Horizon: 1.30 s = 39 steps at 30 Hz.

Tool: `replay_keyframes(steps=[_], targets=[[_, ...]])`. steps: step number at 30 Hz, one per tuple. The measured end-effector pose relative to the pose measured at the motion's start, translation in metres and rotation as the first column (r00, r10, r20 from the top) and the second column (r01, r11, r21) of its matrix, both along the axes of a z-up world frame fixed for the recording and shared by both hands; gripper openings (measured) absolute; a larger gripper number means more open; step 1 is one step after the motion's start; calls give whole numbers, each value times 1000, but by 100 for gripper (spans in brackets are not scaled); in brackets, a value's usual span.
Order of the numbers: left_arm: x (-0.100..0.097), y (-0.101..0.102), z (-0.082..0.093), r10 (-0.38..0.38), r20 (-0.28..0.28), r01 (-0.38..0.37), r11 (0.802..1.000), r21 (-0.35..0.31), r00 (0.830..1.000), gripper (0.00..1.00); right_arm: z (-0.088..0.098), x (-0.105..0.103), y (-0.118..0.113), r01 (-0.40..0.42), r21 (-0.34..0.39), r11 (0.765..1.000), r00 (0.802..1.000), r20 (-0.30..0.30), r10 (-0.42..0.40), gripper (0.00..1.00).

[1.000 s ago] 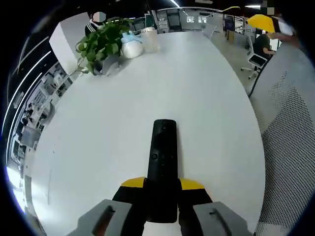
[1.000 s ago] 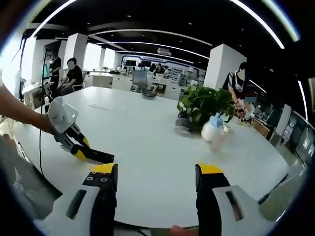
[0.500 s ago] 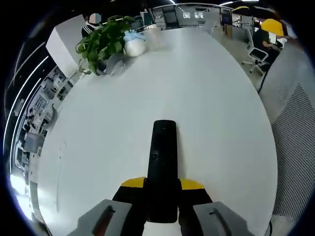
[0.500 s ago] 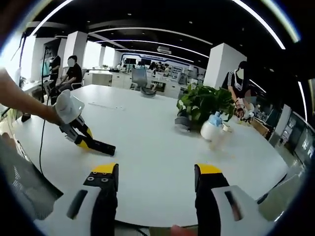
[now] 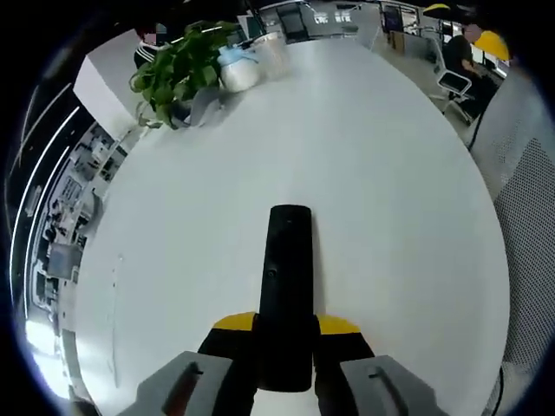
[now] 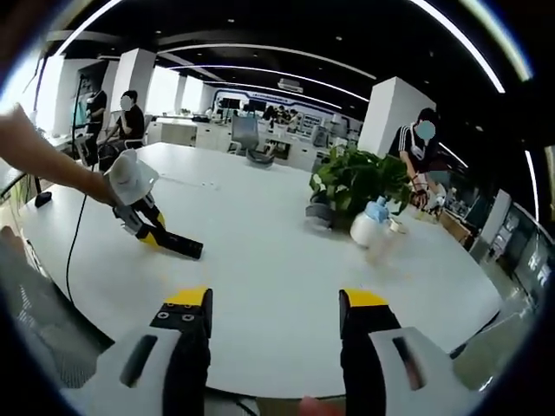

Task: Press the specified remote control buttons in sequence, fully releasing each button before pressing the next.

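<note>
A long black remote control [image 5: 287, 269] points away from me over the white table [image 5: 390, 217], its near end clamped between the yellow-tipped jaws of my left gripper [image 5: 286, 326]. In the right gripper view the same remote [image 6: 179, 246] sticks out of the left gripper [image 6: 154, 232], held low over the table [image 6: 260, 260] at the left by a person's arm [image 6: 39, 156]. My right gripper [image 6: 276, 305] stands open near the table's front edge with nothing between its jaws, well to the right of the remote.
A potted green plant [image 6: 355, 180] and a white spray bottle [image 6: 368, 227] stand at the table's far right; the plant [image 5: 178, 69] and bottle [image 5: 236, 74] also sit at the far end beside a cup [image 5: 273, 54]. A cable [image 6: 74, 251] hangs at the left. People sit behind.
The left gripper with the remote has drifted a little farther over the table and to the right in the right gripper view. The right gripper stays open and still.
</note>
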State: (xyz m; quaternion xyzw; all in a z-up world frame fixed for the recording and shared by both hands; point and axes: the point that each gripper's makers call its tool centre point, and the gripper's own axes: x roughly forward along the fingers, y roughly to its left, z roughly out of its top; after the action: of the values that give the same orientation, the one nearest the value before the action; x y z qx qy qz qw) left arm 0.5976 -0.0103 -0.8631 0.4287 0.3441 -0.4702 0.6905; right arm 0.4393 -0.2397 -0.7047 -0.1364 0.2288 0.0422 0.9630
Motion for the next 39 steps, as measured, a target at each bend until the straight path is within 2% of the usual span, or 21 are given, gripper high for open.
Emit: replay_keyframes(steps=[7,15,20,32,39], targets=[[5,2,-7,-24,4,23,999,35,1000,23,-1,0,-1,2,-19,1000,1000,-6,-2,61],[10,0,-7,-25,-38,26,999,23,999,23,-3,0,-1,3,-29,1000,1000,-17,-3,60],[13,0,-7,-52,-42,54,998,39,998,23,-4,-1,-2,7,-38,999,1000,-20,-7,60],[33,0,-5,-43,-55,46,998,46,998,24,-4,-1,-4,15,-48,999,1000,-21,-16,59],[40,0,-4,-68,-22,70,995,68,997,24,-5,-1,-5,15,-54,998,1000,-26,-17,58]])
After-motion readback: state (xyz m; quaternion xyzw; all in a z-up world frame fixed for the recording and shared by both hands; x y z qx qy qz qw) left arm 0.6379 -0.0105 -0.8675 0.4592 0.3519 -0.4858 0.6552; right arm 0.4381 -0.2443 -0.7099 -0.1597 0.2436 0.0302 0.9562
